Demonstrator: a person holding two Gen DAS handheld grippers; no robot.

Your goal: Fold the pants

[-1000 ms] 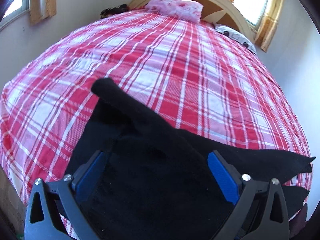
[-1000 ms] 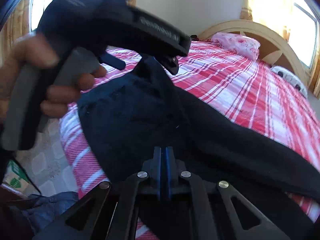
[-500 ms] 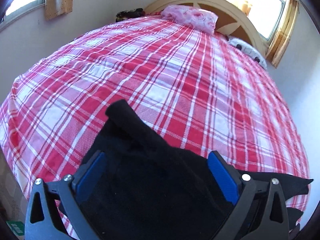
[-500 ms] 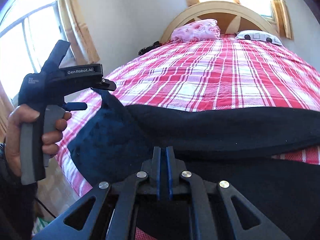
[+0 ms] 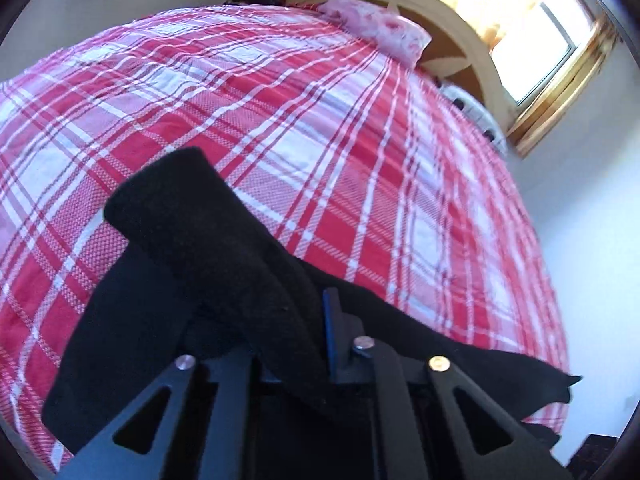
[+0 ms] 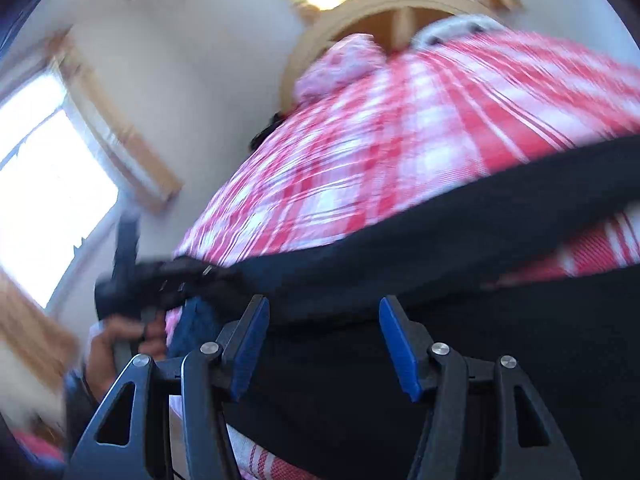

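- We start at the left tool (image 5: 316,320): its jaws are pressed together on a thick fold of the black pants (image 5: 208,248), and one blue pad edge peeks out just right of the bunched cloth.
- That fold rises from the jaws as a rounded roll up and to the left, ending over the plaid.
- From the left wrist view we see the rest of the pants spreading low across the frame, a thin corner trailing off to the far right edge of the bed (image 5: 280,100).
- Over to the right tool (image 6: 324,344): its blue pads stand spread and are opening wider, with black cloth lying beneath and between them but neither pad pressing on it.
- In the right wrist view, heavily blurred, a long band of the pants (image 6: 440,240) stretches from the left tool (image 6: 188,276) across to the right side of the frame.
- We catch the left hand (image 6: 120,344) wrapped around that tool's handle at the lower left.
- Under everything lies the red and white plaid bed cover, the pants sitting at its near end.
- Farther out, a pink pillow (image 5: 380,32) rests against the curved headboard (image 5: 452,24).
- A bright window (image 5: 540,52) glows behind the headboard, and another window (image 6: 44,200) shows at the left of the right wrist view.
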